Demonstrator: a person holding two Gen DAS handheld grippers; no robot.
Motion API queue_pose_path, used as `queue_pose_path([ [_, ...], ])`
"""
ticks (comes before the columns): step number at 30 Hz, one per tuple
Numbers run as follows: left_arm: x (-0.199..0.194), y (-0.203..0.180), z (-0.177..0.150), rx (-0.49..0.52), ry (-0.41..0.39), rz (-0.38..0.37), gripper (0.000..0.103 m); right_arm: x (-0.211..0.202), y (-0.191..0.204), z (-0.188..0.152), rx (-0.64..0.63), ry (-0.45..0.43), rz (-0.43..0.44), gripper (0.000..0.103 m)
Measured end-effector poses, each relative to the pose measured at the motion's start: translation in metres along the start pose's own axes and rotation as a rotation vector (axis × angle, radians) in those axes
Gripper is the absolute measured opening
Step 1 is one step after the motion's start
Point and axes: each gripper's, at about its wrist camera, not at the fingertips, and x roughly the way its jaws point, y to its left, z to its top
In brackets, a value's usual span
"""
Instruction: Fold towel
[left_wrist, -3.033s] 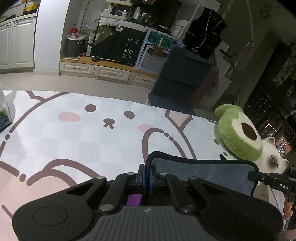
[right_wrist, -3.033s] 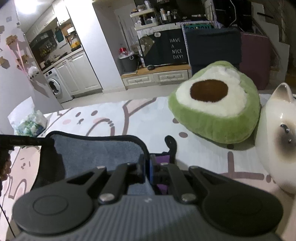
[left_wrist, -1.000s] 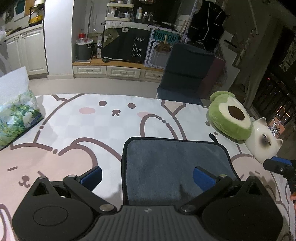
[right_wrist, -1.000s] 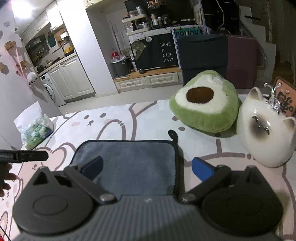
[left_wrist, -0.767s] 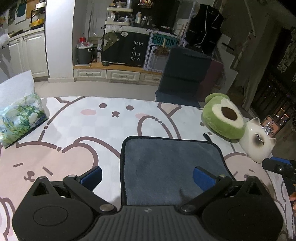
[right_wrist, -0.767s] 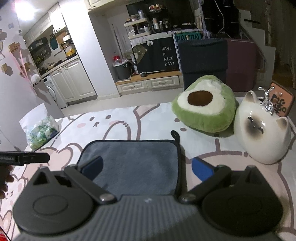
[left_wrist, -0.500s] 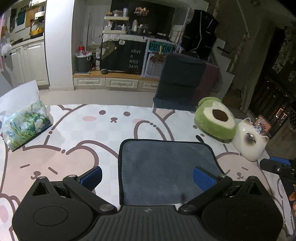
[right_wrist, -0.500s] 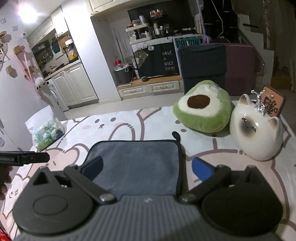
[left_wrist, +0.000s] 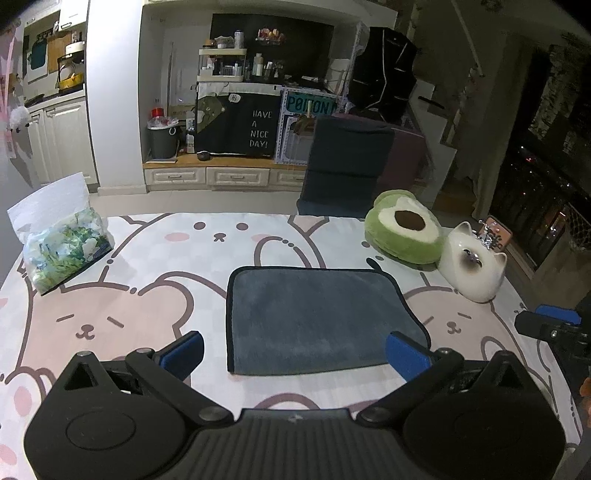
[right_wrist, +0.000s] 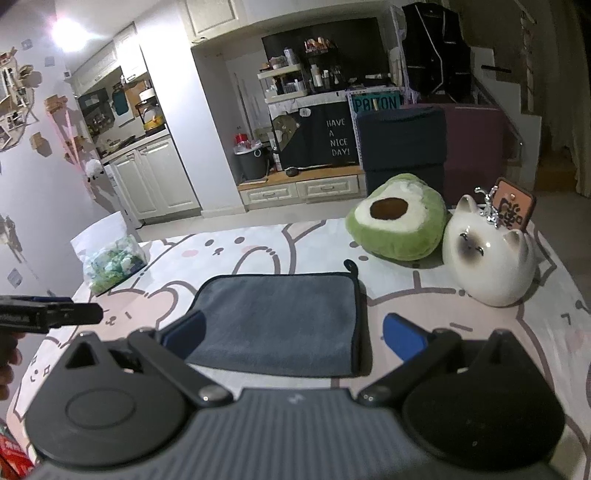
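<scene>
A grey towel (left_wrist: 317, 317) with dark piping lies folded flat on the cartoon-print tablecloth (left_wrist: 147, 306); it also shows in the right wrist view (right_wrist: 280, 321). A small hanging loop (right_wrist: 350, 266) sticks out at its far right corner. My left gripper (left_wrist: 295, 350) is open and empty, held above the towel's near edge. My right gripper (right_wrist: 293, 334) is open and empty, also above the near edge. The towel touches neither gripper.
An avocado plush (left_wrist: 404, 230) and a white ceramic cat (left_wrist: 472, 266) sit at the right of the table. A tissue pack (left_wrist: 62, 251) lies at the left. A dark chair (left_wrist: 347, 166) stands beyond the far edge.
Both grippers held the towel shut three seconds ago, then let go and opened. Since then both have pulled back and risen, so more of the table shows.
</scene>
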Motion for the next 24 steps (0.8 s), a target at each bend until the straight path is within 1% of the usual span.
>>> queue_pose_path([
  [10, -0.033, -0.015, -0.023, 0.037, -0.019, 0.021, 0.103, -0.04, 0.01, -0.02, -0.017, -0.049, -0.008, 0.103],
  [24, -0.069, -0.03, -0.043, 0.069, -0.068, -0.011, 0.103, -0.076, 0.025, -0.039, -0.045, -0.1, -0.009, 0.103],
])
